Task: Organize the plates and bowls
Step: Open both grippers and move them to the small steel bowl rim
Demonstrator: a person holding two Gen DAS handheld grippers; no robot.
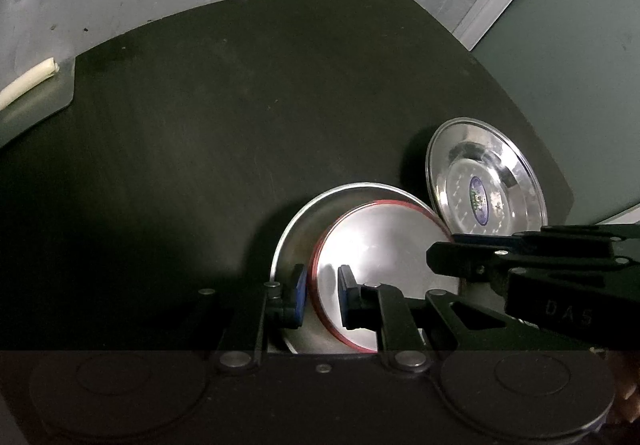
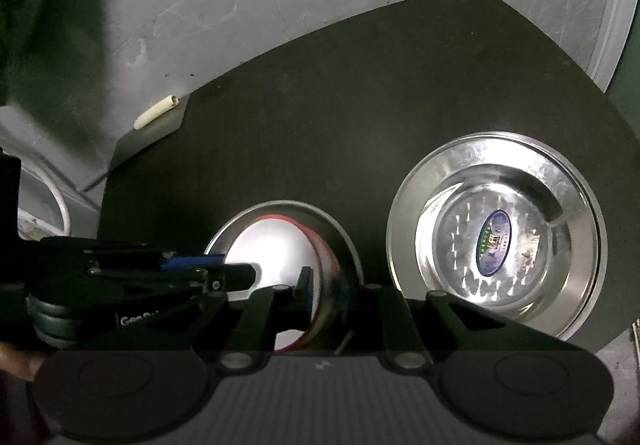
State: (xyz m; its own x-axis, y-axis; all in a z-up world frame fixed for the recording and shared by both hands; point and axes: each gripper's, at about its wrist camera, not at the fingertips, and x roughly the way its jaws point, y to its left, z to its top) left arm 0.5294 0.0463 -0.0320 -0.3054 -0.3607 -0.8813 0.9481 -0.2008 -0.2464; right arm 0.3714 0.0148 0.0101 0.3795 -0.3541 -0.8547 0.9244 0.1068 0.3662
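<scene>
While the left wrist view looks steeply down on a dark surface, the left tongs sit narrow, their blue-padded fingers closed on the near rim of a red-rimmed steel bowl. That bowl tilts inside a wider steel bowl, which rests on the surface. Just beside it, up and to the right, lies a flat steel plate with an oval sticker at its centre. The right tongs reach in from the right edge of the view over the red-rimmed bowl.

From the right wrist view, the right tongs are also narrow and grip the opposite rim of the same red-rimmed bowl — both tools hold it at once. The outer bowl rings it. The left tongs come in from the left. The plate sits to the right, apart from the bowls.

As a judgement, the bowls look nearly nested — the inner one seems not yet settled flat. The plate stands alone, so its placement appears still to come.
</scene>
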